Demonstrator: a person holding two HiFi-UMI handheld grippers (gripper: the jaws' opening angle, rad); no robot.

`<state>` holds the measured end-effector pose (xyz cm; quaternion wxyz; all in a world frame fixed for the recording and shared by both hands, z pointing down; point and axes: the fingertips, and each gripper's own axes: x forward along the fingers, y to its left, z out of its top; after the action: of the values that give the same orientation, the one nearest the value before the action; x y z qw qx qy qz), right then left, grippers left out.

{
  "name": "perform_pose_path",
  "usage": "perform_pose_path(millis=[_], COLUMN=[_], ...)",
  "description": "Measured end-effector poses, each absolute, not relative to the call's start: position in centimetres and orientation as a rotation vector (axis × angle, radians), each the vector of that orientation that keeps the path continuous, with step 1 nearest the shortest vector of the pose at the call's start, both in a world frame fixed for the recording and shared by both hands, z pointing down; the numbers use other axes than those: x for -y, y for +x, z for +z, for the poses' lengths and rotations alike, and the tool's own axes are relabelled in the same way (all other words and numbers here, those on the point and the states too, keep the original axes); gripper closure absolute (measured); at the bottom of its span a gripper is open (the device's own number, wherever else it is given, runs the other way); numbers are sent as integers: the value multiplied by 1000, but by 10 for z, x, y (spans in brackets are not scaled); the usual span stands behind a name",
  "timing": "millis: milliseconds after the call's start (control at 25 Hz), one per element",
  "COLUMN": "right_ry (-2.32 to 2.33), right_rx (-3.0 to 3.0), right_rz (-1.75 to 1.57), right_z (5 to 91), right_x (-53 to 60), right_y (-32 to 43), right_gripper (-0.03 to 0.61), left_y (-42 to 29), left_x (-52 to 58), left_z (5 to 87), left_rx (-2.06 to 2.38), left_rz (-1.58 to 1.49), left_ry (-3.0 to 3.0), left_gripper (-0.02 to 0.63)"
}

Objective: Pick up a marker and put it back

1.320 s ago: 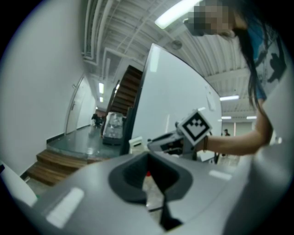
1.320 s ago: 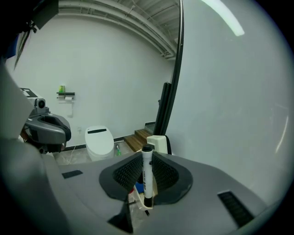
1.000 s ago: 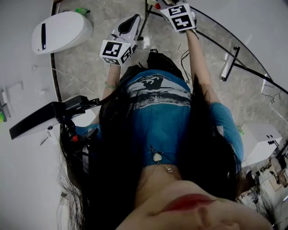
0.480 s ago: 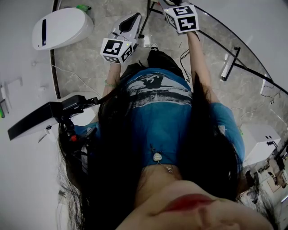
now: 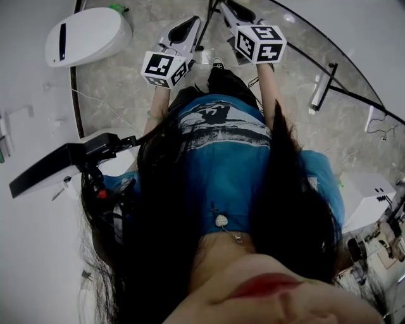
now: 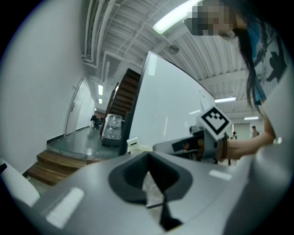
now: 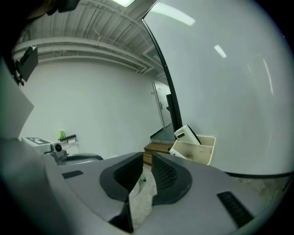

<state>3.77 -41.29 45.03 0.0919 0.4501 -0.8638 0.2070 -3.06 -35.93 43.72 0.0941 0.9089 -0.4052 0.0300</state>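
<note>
No marker shows plainly in any view. In the head view my left gripper (image 5: 190,23) is held out in front of the person's blue shirt, over the stone floor. Seen in its own view, the left gripper (image 6: 147,160) has its dark pads meeting at the tips, shut on nothing. My right gripper (image 5: 229,6) is a little higher and to the right, its marker cube (image 5: 261,43) turned upward. Along its own jaws, the right gripper (image 7: 146,170) has just been closing and keeps a narrow gap. Only floor and a small green speck (image 7: 143,179) show through that gap.
A white rounded device (image 5: 85,39) lies at the upper left and a black bar on a stand (image 5: 57,166) at the left. A curved glass wall (image 5: 329,57) runs along the right. A cream bin (image 7: 195,149) with white devices stands by wooden steps (image 6: 50,165).
The right gripper has shifted right and toward the person and has rolled, so its cube faces up more. A red bit by its jaws no longer shows. The left gripper has stayed put.
</note>
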Motion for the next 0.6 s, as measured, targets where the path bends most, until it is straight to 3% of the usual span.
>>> perform_pose_path(millis=[120,320,600], right_ry=[1355,1379,1425], right_rx=[2601,2614,2607], right_rz=[683,624,725], right_z=[448,429,442], right_x=[390,256,177], right_y=[27,-30,-37], right_gripper=[534,560,565], left_y=[-38,-92,-97], left_x=[346,222,154], left_z=[436,415,431], left_rx=[1195,1189,1117], left_rz=[83,26,33], left_ry=[2709,2754,2751], left_gripper=[612,612,613])
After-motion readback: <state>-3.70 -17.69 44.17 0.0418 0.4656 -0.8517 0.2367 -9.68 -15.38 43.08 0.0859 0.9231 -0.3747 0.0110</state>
